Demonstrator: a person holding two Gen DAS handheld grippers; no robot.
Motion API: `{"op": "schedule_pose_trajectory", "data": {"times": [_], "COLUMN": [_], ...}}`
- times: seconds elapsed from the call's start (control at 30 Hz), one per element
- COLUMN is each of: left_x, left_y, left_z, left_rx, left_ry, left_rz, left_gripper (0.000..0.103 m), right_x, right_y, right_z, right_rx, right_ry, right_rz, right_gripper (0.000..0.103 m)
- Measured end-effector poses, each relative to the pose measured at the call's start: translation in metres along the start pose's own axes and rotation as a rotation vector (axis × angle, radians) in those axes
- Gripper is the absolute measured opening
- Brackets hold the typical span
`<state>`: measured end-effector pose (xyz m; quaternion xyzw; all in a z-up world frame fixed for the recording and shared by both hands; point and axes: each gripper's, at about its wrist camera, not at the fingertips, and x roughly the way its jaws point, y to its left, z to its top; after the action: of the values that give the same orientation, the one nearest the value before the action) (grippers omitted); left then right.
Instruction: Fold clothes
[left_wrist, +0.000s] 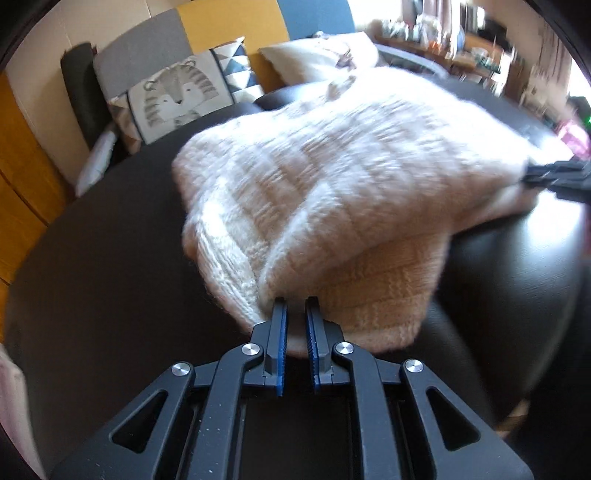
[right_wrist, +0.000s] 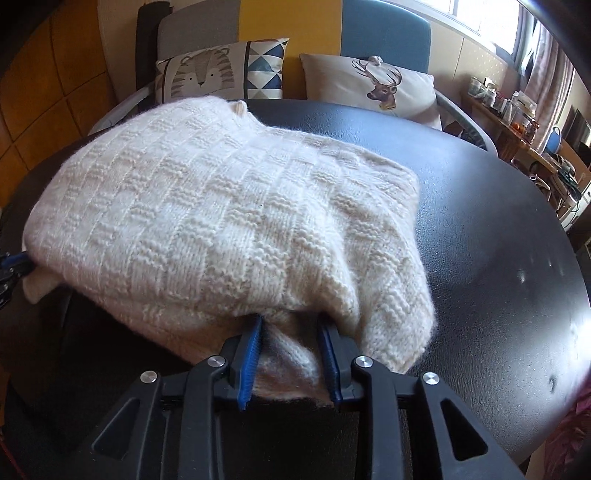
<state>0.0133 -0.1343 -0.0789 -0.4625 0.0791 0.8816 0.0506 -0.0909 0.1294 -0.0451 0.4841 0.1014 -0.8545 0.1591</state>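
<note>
We see the left gripper (left_wrist: 295, 306) pinched narrow on the near edge of the cream knitted sweater (left_wrist: 332, 177), its blue pads (left_wrist: 280, 332) almost together with wool nipped at their tips. The right gripper (right_wrist: 291, 328) stands somewhat wider, a thick fold of the same sweater (right_wrist: 221, 214) bunched between its pads. The sweater lies doubled over on the dark round table (right_wrist: 498, 221). Beyond it sit a lion cushion (right_wrist: 207, 74) and a deer cushion (right_wrist: 380, 88) on a bench.
</note>
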Motion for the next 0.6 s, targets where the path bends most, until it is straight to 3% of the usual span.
{"op": "schedule_pose_trajectory", "data": {"times": [0.07,0.17,0.27,0.4,0.53,0.6], "left_x": [-0.017,-0.033,-0.024,0.001,0.008,0.006], "left_y": [-0.014,-0.042,-0.063,-0.071,-0.076,-0.077], "left_z": [-0.002,-0.01,-0.013,-0.004,0.007,0.011], "left_rx": [0.067,0.211,0.298,0.291,0.318,0.328], "left_ry": [-0.074,-0.159,-0.144,-0.114,-0.13,-0.142], "left_rz": [-0.004,-0.008,-0.027,-0.008,0.056,0.088], "left_gripper": [0.012,0.013,0.013,0.013,0.025,0.026], "right_x": [-0.022,-0.053,-0.057,-0.047,-0.026,-0.021], "right_y": [0.002,0.028,0.062,0.103,0.125,0.135], "right_z": [-0.011,-0.019,-0.026,-0.035,-0.033,-0.035], "right_rx": [0.002,-0.04,-0.131,-0.237,-0.335,-0.372], "right_ry": [-0.04,-0.099,-0.108,-0.1,-0.083,-0.062], "right_rz": [0.021,0.12,0.189,0.18,0.149,0.139], "right_gripper": [0.029,0.03,0.03,0.03,0.031,0.031]}}
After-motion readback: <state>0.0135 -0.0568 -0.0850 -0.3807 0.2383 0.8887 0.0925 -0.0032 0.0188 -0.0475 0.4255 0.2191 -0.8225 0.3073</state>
